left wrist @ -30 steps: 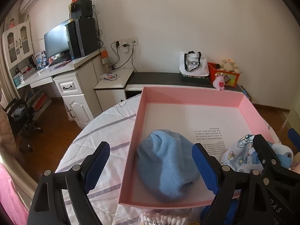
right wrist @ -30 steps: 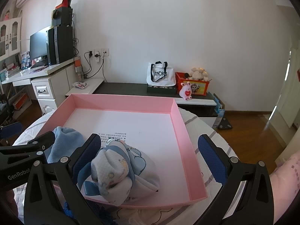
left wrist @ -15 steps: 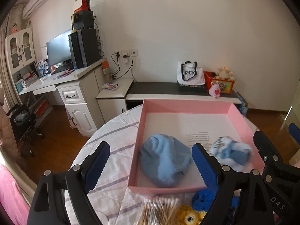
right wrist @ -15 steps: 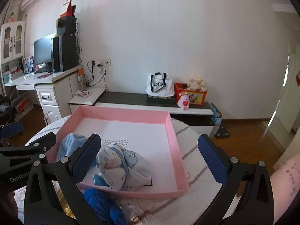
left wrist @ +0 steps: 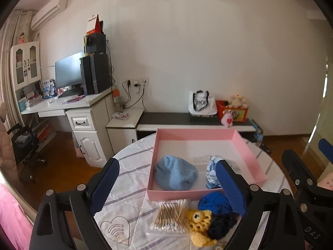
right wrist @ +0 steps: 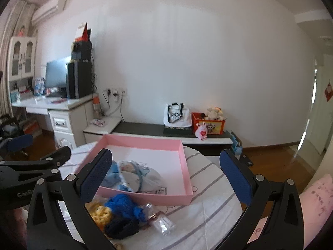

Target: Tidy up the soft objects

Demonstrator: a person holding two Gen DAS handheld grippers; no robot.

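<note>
Both grippers hang above the round tabletop (left wrist: 129, 189) holding nothing: the left gripper (left wrist: 166, 189) has its fingers spreading wider, the right gripper (right wrist: 166, 179) stands wide. In the pink tray (left wrist: 195, 134) lie a blue hat (left wrist: 174, 175) and a patterned cloth (right wrist: 137, 177). Blue yarn (left wrist: 214, 201), a yellow knitted toy (left wrist: 199, 223) and cotton swabs (left wrist: 169, 216) sit just before the tray.

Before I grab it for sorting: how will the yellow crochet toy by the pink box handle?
The yellow crochet toy looks knitted and limp, so it probably squashes and droops. Likely light. It touches dark yarn, which might snag along.
</note>
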